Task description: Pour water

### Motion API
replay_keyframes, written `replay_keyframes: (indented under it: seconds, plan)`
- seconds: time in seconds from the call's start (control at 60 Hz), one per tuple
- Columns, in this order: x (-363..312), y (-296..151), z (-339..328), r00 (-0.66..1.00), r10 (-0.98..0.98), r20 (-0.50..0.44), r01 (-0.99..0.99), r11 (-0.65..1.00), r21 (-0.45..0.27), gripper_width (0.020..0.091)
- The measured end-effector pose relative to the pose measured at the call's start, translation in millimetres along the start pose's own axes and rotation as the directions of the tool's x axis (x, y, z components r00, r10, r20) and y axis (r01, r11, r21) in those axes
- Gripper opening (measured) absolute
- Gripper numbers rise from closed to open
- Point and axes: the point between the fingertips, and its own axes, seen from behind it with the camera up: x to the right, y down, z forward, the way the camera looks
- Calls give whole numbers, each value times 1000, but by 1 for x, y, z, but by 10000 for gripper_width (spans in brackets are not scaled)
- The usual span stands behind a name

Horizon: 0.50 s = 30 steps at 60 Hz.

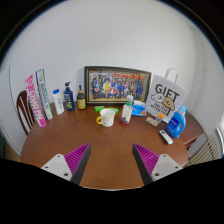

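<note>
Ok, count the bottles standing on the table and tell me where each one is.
4, though some may be hidden: a white bottle, a dark-blue bottle and an amber bottle left of the framed photo, plus a blue bottle right of the white cup.

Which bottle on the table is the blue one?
The blue jug-style bottle just below the GIFT bag, beyond the open claw. The bottles near the framed photo are dark or pale.

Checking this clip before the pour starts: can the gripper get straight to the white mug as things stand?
Probably yes. The gripper is open, and only bare table lies between its fingers and the white mug. The bottle stands close beside the mug.
</note>
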Motion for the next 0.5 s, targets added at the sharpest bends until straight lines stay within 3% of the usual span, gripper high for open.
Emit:
replay_keyframes:
  seconds: [0.5]
  plan:
    - [-15, 7, -46, 998, -38, -54, 39, 999, 11, 851]
